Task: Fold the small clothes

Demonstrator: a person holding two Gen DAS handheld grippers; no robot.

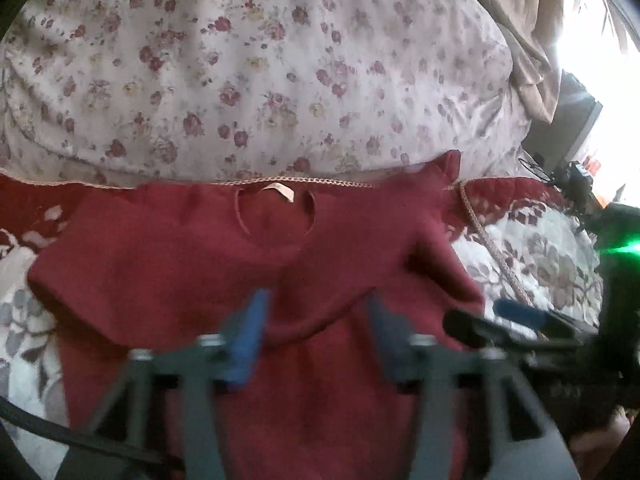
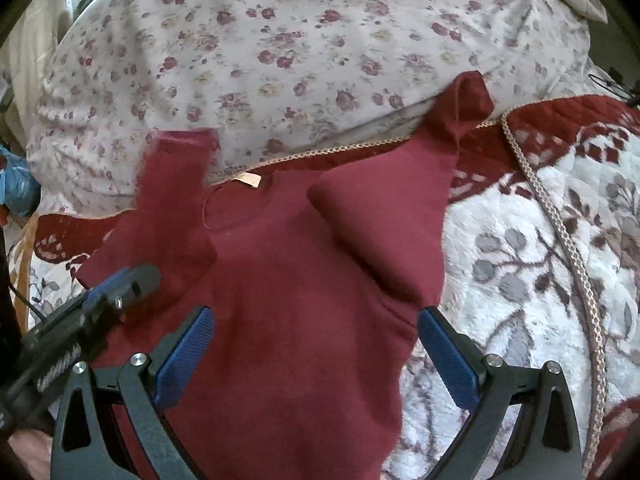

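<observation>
I have a dark red sweatshirt (image 2: pixel 288 280) lying on the bed, spread over a quilted bedspread (image 2: pixel 520 260) with grey leaves and maroon patches, its neck opening and pale label (image 2: pixel 248 180) turned towards a big floral pillow (image 2: pixel 280 40) at the far side. In the right wrist view both sleeves lie folded in over the body: the one on the picture's right makes a broad flap whose cuff end (image 2: pixel 472 96) pokes up against the pillow, and the one on the left (image 2: pixel 176 184) runs up beside the neckline. My right gripper (image 2: pixel 316 336) hangs over the lower body of the sweatshirt with its blue pads spread wide, one over the cloth and the other at the garment's right edge, nothing clamped between them. My left gripper (image 1: pixel 316 328) is blurred in its own view, jaws parted above the red cloth and holding nothing; from the right wrist it (image 2: pixel 124 280) shows at the left edge, over the folded sleeve. A braided cord trim (image 2: pixel 560 220) runs along the bedspread to the right of the sweatshirt.
</observation>
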